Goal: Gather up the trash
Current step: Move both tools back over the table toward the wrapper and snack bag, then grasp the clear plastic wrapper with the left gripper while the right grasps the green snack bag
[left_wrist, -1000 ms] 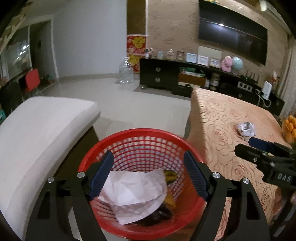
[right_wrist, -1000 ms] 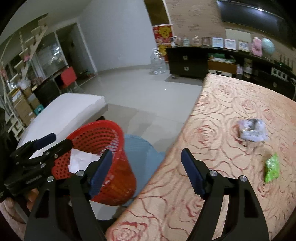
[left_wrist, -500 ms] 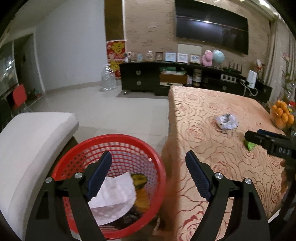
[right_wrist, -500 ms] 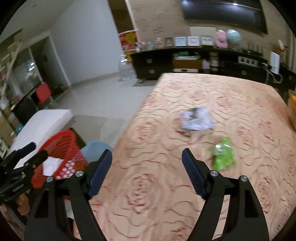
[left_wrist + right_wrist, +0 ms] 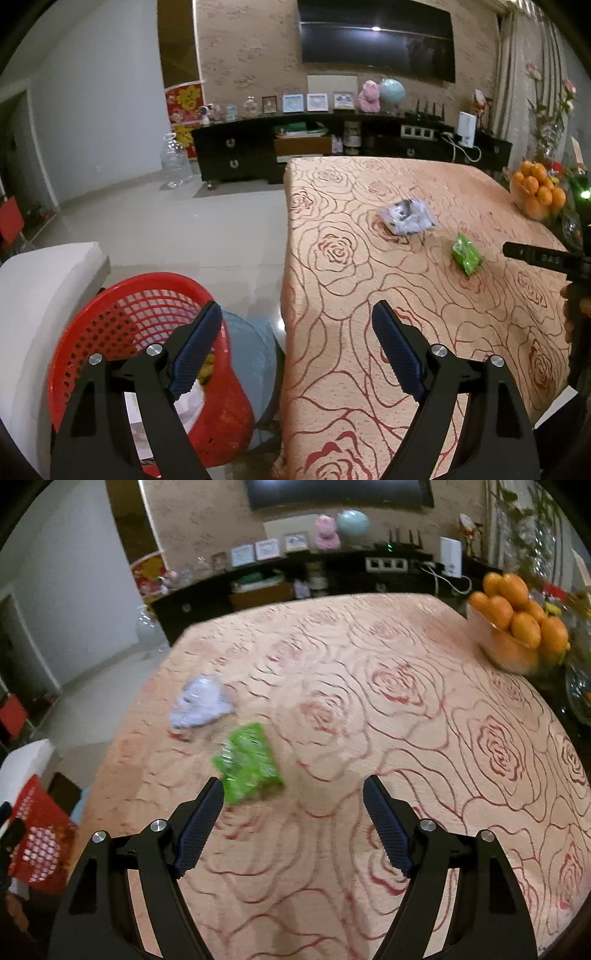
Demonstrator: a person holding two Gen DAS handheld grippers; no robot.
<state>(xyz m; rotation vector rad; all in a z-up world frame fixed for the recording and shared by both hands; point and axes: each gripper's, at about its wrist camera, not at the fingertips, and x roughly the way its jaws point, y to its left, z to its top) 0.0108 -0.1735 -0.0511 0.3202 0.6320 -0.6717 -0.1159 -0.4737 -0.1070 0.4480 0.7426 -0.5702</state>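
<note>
Near my right gripper point(image 5: 291, 801), jaws spread and empty, green wrapper point(image 5: 249, 764) looks light, crinkly, slippery; I'd pinch its raised middle.

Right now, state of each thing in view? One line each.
Left gripper: open, empty.
Right gripper: open, empty, green wrapper just ahead.
Green wrapper: lying on the table, not gripped.
Grey wrapper: crumpled, on the table, beside the green one.
Basket: upright on the floor, paper and other trash inside.
Fruit bowl: heaped with oranges.
Table: covered by a rose-pattern cloth.
</note>
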